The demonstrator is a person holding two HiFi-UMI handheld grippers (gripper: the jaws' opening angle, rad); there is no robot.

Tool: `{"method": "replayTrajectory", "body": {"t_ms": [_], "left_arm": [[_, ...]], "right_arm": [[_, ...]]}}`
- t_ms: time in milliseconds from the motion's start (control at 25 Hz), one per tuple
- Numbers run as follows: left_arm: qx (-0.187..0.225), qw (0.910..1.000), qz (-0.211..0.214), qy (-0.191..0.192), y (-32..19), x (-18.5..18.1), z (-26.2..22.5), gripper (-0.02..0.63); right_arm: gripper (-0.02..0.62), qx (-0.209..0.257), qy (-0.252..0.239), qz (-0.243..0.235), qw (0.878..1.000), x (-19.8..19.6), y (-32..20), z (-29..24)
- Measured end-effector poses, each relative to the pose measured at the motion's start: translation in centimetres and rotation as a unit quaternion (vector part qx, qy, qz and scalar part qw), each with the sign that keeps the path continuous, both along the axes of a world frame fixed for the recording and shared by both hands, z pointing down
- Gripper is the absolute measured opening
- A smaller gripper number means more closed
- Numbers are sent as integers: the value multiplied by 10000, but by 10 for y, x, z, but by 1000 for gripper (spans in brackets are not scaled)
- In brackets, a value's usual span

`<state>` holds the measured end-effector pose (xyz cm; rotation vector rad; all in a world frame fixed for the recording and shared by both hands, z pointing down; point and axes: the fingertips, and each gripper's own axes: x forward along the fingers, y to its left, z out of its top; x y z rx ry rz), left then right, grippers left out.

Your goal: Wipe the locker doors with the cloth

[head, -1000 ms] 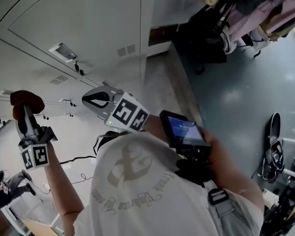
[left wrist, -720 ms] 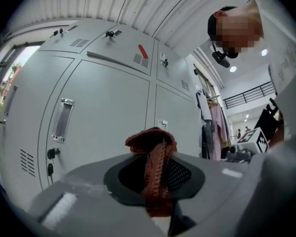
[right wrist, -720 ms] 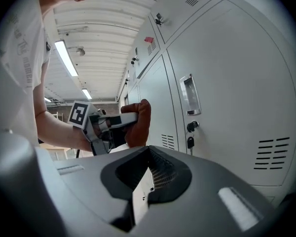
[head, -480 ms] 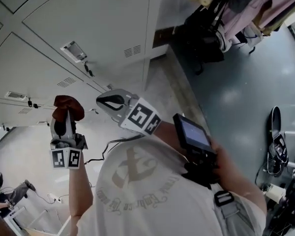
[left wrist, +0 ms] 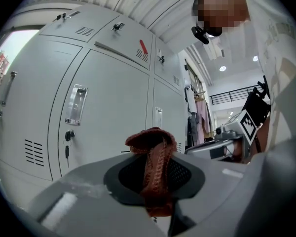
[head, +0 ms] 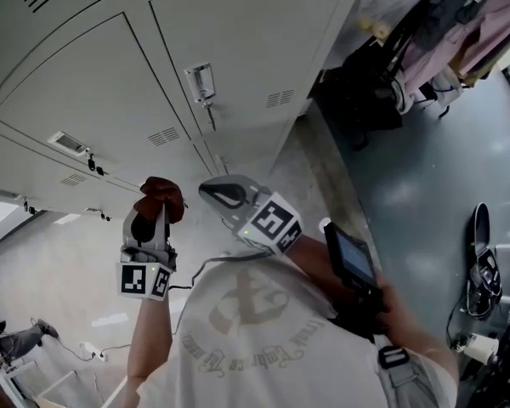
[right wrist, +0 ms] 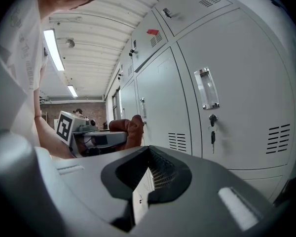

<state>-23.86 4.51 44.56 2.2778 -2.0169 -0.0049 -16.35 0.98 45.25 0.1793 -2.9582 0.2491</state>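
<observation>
Lockers [head: 238,32] — grey doors with handles and keys, facing both tongs. Right tongs [head: 214,190] — closed, empty. Left tongs [head: 153,212] — clamped on cloth [head: 163,192], reddish-brown knit, bunched above the tips, near a door.

We get soft, even indoor light; a ceiling tube [right wrist: 53,48] glares at ten o'clock in the right gripper view. Both gripper views bow fisheye-round, corners black.
</observation>
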Motion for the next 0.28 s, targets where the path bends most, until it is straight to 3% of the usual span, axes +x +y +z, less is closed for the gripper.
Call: {"method": "replayTrajectory", "body": {"t_ms": [280], "left_arm": [[-208,9997,158,36,52,-16,3,84]], "right_arm": [[8,-117,82,107,9998,-20,51,3]]}}
